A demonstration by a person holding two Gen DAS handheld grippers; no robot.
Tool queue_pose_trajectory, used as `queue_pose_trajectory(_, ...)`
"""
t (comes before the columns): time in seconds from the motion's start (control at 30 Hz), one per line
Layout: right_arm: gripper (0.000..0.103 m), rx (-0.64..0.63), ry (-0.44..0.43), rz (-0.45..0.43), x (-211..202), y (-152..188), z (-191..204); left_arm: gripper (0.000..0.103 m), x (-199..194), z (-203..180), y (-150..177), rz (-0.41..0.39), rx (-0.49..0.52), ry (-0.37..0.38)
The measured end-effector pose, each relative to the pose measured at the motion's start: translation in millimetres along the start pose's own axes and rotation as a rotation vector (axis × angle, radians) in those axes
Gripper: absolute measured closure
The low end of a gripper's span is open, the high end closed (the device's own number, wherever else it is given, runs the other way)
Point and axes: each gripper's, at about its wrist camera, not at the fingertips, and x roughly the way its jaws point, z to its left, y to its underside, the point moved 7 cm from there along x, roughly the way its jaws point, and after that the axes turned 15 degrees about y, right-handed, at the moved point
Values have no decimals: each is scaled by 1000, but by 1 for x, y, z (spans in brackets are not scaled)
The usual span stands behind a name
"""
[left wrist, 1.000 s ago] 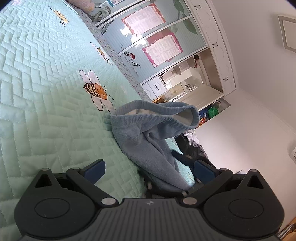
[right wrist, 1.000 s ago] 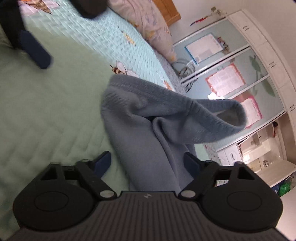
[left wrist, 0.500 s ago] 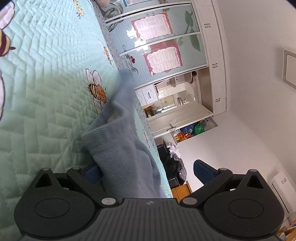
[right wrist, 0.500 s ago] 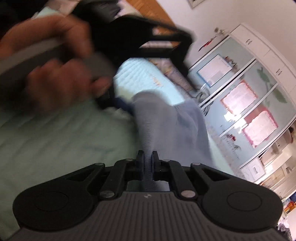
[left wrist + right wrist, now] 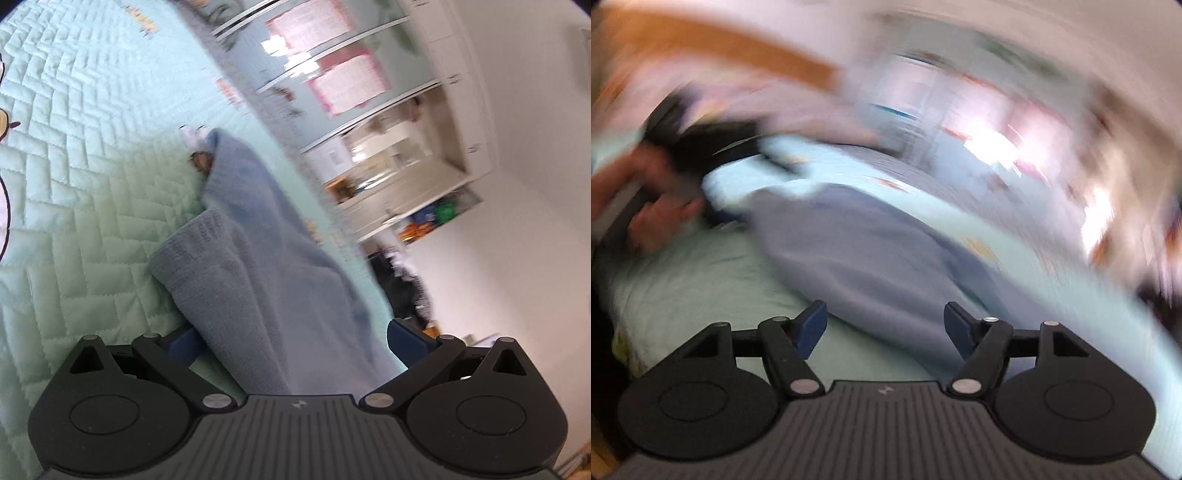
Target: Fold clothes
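Both tongs stand released over a blue knit garment (image 5: 266,280) on a mint quilted bedspread (image 5: 81,206). The left gripper (image 5: 291,339), at the bottom of its frame, has its 2 blue pads spread wide with the cloth running between them, touching neither clearly; it looks placed for a fresh bite on the fold. The right gripper (image 5: 884,325), also spread, holds nothing, the garment (image 5: 849,258) lying just beyond it. Only the left view is sharp, showing the ribbed hem at centre; only the blurred right view shows the person's hand (image 5: 646,206) at left.
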Motion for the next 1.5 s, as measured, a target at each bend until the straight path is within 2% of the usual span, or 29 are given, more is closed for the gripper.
queue_pose_trajectory(0.1,27,361,107,133,-19,33,-91,2,13,1,-9,10,-35,-85)
queue_pose_trajectory(0.2,27,784,177,222,-48,90,-175,15,24,2,-15,21,-50,-162)
queue_pose_trajectory(0.27,26,1114,199,240,-64,132,-226,46,25,5,-16,21,-77,-199)
queue_pose_trajectory(0.3,26,1257,210,237,-67,150,-244,55,26,7,-16,21,-93,-218)
queue_pose_trajectory(0.37,26,1526,241,199,-86,189,-280,82,22,14,-16,11,-122,-245)
queue_pose_trajectory(0.47,26,1769,292,132,-104,231,-316,93,15,17,-18,-6,-159,-234)
queue_pose_trajectory(0.6,26,2002,318,87,-114,274,-341,96,8,-3,-25,-8,-109,-219)
queue_pose_trajectory(0.7,26,2058,317,75,-103,275,-349,96,-3,-22,-36,-11,-75,-198)
queue_pose_trajectory(0.8,25,2048,317,155,-109,278,-350,97,-21,-44,-54,-34,-15,-154)
queue_pose_trajectory(0.83,22,2054,311,180,-115,282,-349,97,-28,-50,-61,-44,14,-142)
queue_pose_trajectory(0.9,9,2079,292,265,-117,287,-341,97,-44,-57,-69,-53,48,-133)
queue_pose_trajectory(0.93,9,2092,287,310,-116,289,-337,97,-53,-56,-72,-62,51,-128)
queue_pose_trajectory(1.03,9,2130,283,359,-113,295,-330,97,-80,-35,-71,-111,-2,-167)
queue_pose_trajectory(1.13,9,2129,277,386,-109,295,-323,99,-96,-11,-56,-84,-69,-204)
queue_pose_trajectory(1.2,9,2118,274,393,-105,293,-319,93,-100,-7,-41,-65,-83,-189)
queue_pose_trajectory(1.23,9,2108,272,389,-107,290,-317,86,-100,-8,-35,-61,-93,-169)
queue_pose_trajectory(1.33,10,2063,298,402,-103,285,-312,52,-86,-6,-16,-29,-142,-153)
queue_pose_trajectory(1.37,12,2049,306,406,-103,283,-311,50,-79,-6,-9,-7,-154,-155)
queue_pose_trajectory(1.4,20,2034,314,410,-102,281,-309,50,-70,-7,-2,19,-162,-151)
queue_pose_trajectory(1.43,27,2001,312,406,-101,277,-309,44,-60,-9,3,44,-168,-142)
queue_pose_trajectory(1.5,54,1926,321,402,-101,266,-310,36,-44,-7,7,53,-172,-150)
